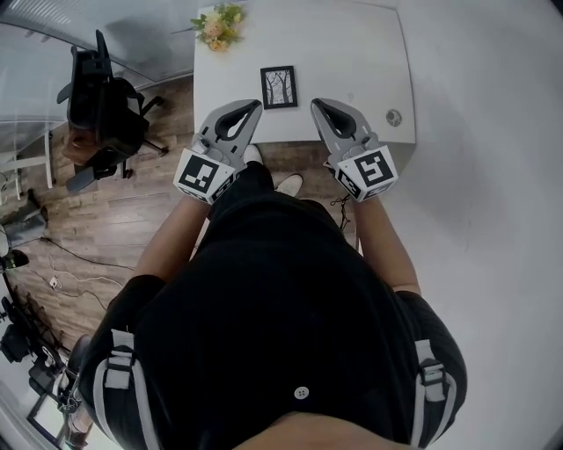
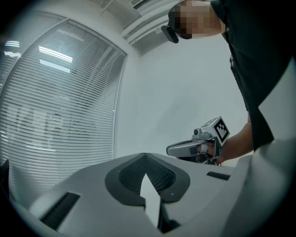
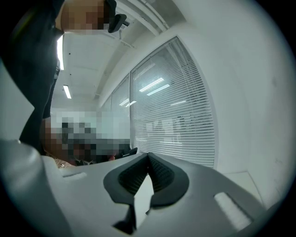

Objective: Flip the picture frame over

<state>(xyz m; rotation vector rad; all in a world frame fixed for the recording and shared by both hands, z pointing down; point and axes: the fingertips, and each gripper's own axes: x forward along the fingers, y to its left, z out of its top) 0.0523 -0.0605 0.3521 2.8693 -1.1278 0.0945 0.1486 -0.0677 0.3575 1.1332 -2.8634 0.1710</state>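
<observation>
A small black picture frame (image 1: 279, 87) with a tree drawing lies face up on the white table (image 1: 352, 53), near its front edge. My left gripper (image 1: 254, 106) is held level just short of the table, left of the frame, jaws shut with nothing in them. My right gripper (image 1: 318, 105) mirrors it on the frame's right side, also shut and empty. In the left gripper view the closed jaw tips (image 2: 145, 155) face a window with blinds, and the right gripper (image 2: 194, 148) shows beside them. The right gripper view shows its own closed tips (image 3: 148, 154); neither gripper view shows the frame.
A bunch of flowers (image 1: 218, 25) stands at the table's far left corner. A round cable grommet (image 1: 393, 117) sits at the front right. A black office chair (image 1: 101, 105) stands on the wooden floor to the left. Cables and tripod gear (image 1: 26, 343) lie at lower left.
</observation>
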